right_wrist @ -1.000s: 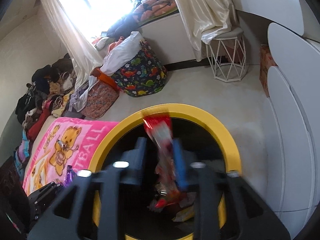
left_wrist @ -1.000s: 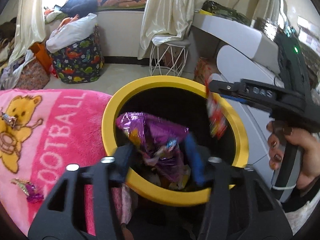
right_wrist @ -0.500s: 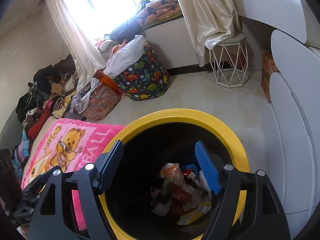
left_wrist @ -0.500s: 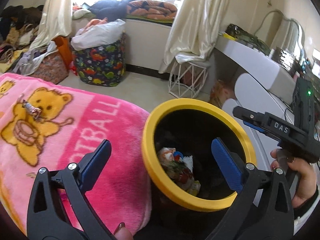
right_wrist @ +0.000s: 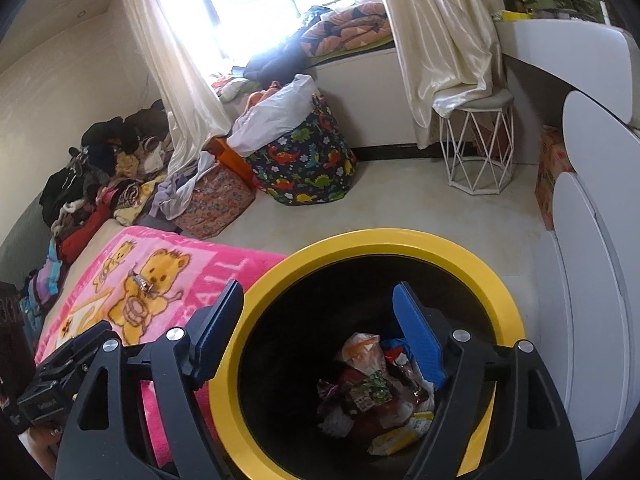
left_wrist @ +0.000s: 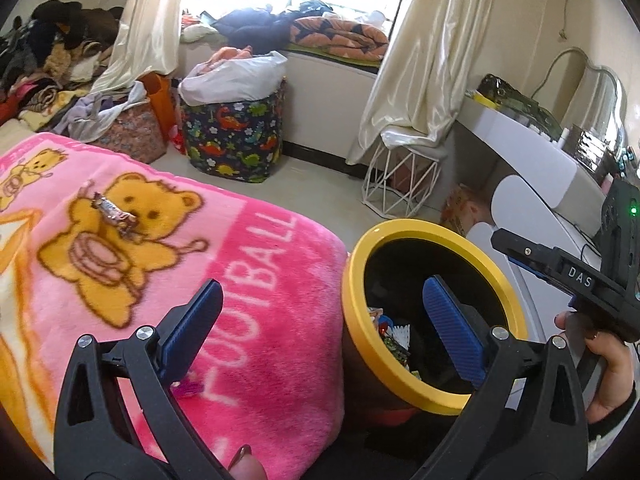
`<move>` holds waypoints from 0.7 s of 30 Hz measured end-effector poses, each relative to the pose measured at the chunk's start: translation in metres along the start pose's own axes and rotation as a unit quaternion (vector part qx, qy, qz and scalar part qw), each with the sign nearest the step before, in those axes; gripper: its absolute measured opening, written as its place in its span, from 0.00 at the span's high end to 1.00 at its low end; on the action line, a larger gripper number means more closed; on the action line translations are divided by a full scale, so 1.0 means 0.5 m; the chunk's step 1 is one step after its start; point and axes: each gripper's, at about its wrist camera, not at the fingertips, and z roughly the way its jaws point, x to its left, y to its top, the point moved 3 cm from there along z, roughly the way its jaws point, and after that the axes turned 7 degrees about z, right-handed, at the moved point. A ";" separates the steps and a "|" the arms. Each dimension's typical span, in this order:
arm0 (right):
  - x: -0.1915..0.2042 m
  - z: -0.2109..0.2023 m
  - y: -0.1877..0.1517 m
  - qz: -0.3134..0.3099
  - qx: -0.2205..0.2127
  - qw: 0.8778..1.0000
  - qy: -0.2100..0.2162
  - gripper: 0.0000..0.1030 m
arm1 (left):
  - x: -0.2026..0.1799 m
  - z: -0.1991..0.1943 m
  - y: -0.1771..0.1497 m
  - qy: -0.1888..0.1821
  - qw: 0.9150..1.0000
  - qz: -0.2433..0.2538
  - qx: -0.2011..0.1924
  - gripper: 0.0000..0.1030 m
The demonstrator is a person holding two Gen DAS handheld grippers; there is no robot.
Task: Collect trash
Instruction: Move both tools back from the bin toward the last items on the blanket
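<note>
A black bin with a yellow rim stands beside the bed and holds a pile of wrappers. My left gripper is open and empty, straddling the edge of the pink bear blanket and the bin rim. My right gripper is open and empty above the bin's left side; its body also shows in the left wrist view. A candy wrapper lies on the bear print. A small purple wrapper lies by my left finger.
A white dresser stands right of the bin. A white wire stool, a dinosaur-print basket and a floral bag stand on the floor. Clothes are piled at the bed's far end.
Both grippers opened and dropped their wrappers, purple from the left and red from the right, into the bin. The left gripper then swung left toward the blanket; the right rose slightly.
</note>
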 end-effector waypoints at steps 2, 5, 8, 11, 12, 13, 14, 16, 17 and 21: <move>0.012 -0.001 -0.002 -0.006 0.000 1.000 0.004 0.27 | 0.012 -0.010 -0.002 0.003 1.000 -0.006 -0.004 0.11; 0.036 -0.002 -0.006 -0.018 -0.001 1.000 0.010 0.26 | 0.031 -0.023 -0.004 0.010 1.000 -0.014 -0.007 0.11; 0.061 -0.002 -0.010 -0.025 0.001 0.999 0.022 0.26 | 0.052 -0.037 -0.006 0.018 0.999 -0.023 -0.012 0.11; 0.091 -0.002 -0.016 -0.033 0.004 0.999 0.038 0.26 | 0.076 -0.050 -0.008 0.028 0.999 -0.032 -0.017 0.11; 0.103 -0.001 -0.019 -0.038 0.005 0.998 0.042 0.26 | 0.086 -0.054 -0.009 0.031 0.999 -0.036 -0.018 0.11; 0.119 -0.001 -0.024 -0.045 0.007 0.998 0.047 0.26 | 0.095 -0.057 -0.009 0.033 0.999 -0.039 -0.018 0.11; 0.128 0.000 -0.026 -0.049 0.008 0.997 0.051 0.26 | 0.107 -0.062 -0.009 0.039 0.998 -0.042 -0.019 0.11; 0.155 0.003 -0.037 -0.061 0.014 0.996 0.059 0.25 | 0.123 -0.068 -0.009 0.046 0.998 -0.045 -0.021 0.11; 0.166 0.006 -0.041 -0.067 0.017 0.996 0.062 0.25 | 0.138 -0.073 -0.009 0.051 0.997 -0.049 -0.022 0.11; 0.218 0.025 -0.070 -0.094 0.039 0.992 0.075 0.25 | 0.185 -0.084 -0.007 0.070 0.995 -0.061 -0.028 0.11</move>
